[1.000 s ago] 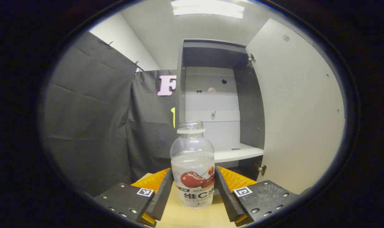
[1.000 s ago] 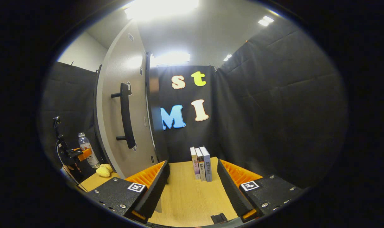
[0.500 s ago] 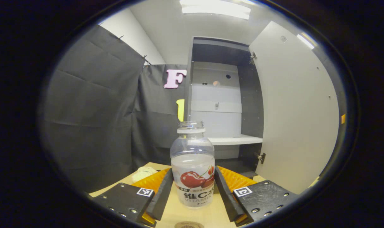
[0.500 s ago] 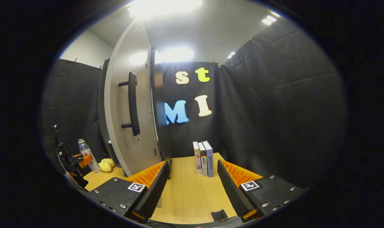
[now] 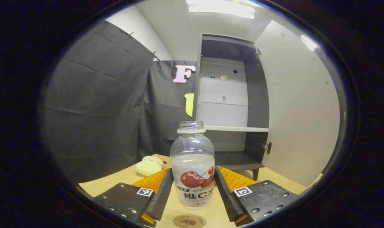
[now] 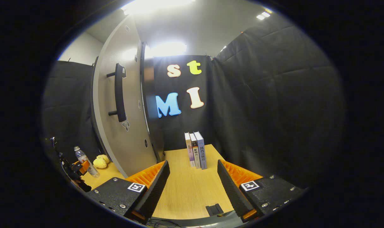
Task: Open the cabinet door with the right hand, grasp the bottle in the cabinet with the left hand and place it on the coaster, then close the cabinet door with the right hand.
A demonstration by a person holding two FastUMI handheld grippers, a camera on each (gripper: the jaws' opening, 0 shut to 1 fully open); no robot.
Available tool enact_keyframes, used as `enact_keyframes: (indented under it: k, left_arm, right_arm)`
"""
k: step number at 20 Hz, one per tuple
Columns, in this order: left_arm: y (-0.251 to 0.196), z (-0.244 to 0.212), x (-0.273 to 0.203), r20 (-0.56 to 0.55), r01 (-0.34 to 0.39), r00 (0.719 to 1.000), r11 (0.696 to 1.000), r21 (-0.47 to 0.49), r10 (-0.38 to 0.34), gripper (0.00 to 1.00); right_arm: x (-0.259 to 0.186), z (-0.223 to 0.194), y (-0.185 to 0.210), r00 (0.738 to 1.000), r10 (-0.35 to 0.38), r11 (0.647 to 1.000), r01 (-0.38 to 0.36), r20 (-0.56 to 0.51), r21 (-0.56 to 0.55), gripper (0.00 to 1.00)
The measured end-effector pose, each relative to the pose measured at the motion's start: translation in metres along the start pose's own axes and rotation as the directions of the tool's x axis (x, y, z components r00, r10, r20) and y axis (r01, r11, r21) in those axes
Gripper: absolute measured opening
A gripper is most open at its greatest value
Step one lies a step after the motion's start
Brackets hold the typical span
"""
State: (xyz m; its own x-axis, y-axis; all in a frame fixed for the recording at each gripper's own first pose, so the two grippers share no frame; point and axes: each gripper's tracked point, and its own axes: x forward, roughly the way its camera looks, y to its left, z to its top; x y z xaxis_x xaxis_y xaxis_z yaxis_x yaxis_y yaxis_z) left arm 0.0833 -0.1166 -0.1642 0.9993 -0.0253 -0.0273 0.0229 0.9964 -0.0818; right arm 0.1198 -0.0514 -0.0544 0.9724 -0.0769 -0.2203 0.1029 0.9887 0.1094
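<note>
- Left hand-held gripper [image 5: 192,196] holds the bottle [image 5: 192,164] upright, both fingers pressed against its labelled sides; over the last second I have carried it down and back from the cabinet [image 5: 231,101], and the shelf now sits level with the cap instead of below it
- coaster [image 5: 189,221] has come into sight on the tabletop [image 5: 116,179], just under and ahead of the bottle's base; by my reckoning the placing step is nearly done, only a short lowering left
- right hand-held gripper [image 6: 192,190] hangs wide and empty above the tabletop, books [image 6: 195,150] ahead of it
- cabinet door [image 6: 116,107] stands open, its handle [image 6: 119,91] well apart from my right fingers; closing it comes next
</note>
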Motion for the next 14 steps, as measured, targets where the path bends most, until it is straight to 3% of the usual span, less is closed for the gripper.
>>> enact_keyframes:
  k: [1,9,14]
  left_arm:
    - [0.0,-0.012,-0.002,-0.021,-0.004,1.0,1.0,0.001,0.004,0.8]
    - [0.003,-0.099,-0.009,-0.162,-0.025,0.986,0.999,0.042,0.032,0.76]
    - [0.004,-0.129,-0.015,-0.211,-0.053,0.976,0.999,0.002,0.052,0.77]
  right_arm:
    - [-0.001,-0.001,0.001,1.0,0.0,1.0,0.0,-0.004,0.001,0.94]
    - [0.019,-0.009,0.019,0.998,0.045,0.998,-0.046,-0.036,-0.042,0.93]
    - [0.021,-0.009,0.025,0.997,0.067,0.996,-0.069,-0.037,-0.063,0.94]
